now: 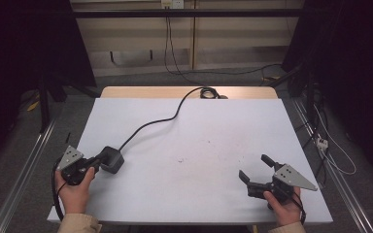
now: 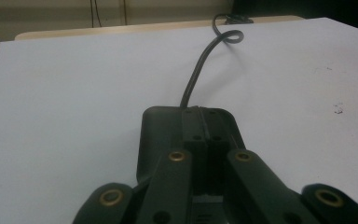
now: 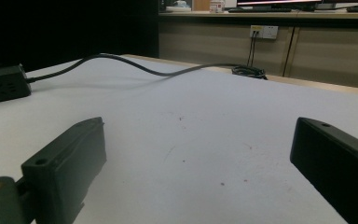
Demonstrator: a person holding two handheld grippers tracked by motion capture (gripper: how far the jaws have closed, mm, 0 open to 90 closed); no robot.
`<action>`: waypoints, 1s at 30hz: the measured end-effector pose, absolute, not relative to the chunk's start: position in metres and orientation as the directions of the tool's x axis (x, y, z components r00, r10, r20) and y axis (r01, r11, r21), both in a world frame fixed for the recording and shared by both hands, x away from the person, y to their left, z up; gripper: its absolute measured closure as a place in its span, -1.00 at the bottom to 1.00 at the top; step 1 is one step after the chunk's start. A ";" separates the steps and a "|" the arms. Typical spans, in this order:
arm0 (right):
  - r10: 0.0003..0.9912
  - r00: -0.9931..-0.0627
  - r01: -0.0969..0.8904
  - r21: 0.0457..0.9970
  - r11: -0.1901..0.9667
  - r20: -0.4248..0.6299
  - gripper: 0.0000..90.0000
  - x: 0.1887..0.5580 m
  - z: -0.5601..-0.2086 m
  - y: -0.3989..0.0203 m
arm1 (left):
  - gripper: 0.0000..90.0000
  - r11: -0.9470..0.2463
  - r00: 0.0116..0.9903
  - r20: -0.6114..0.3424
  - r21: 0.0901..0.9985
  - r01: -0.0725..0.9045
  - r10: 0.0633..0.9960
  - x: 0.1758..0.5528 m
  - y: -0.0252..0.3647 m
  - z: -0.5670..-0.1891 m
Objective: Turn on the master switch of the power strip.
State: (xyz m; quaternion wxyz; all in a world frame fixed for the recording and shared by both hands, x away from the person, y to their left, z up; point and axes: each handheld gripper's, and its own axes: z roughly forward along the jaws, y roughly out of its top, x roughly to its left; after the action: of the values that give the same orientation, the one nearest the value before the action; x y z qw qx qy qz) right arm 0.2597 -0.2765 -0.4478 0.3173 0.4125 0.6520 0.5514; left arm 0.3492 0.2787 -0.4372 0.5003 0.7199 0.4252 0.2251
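High view: left tongs (image 1: 98, 162) closed, tips against black power cube (image 1: 111, 159) at near-left of white worktop (image 1: 199, 145); right tongs (image 1: 255, 167) wide open, empty, near-right.
Left gripper view: jaws together, touching cube (image 2: 158, 135).
Right gripper view: cube (image 3: 5, 82) far left, cable (image 3: 121, 60) trailing away.

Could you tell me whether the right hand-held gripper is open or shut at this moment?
Open: the right hand-held gripper has its jaws spread wide above the white table, with nothing between them.
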 end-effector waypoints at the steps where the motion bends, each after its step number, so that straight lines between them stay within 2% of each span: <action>1: 0.888 -0.458 0.189 0.981 0.051 0.042 -0.93 0.260 -0.448 -0.276 | 1.00 -0.138 0.537 -0.101 0.912 0.387 0.838 0.349 0.279 -0.437; 30: 0.888 -0.458 0.186 0.981 0.053 0.039 -0.93 0.260 -0.448 -0.276 | 1.00 -0.150 0.539 -0.096 0.907 0.393 0.837 0.347 0.278 -0.437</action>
State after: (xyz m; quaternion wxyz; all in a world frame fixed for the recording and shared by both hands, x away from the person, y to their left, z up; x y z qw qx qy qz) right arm 0.2597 -0.2763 -0.4477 0.3181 0.4118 0.6521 0.5513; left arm 0.3474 0.2779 -0.4368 0.4948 0.7243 0.4247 0.2240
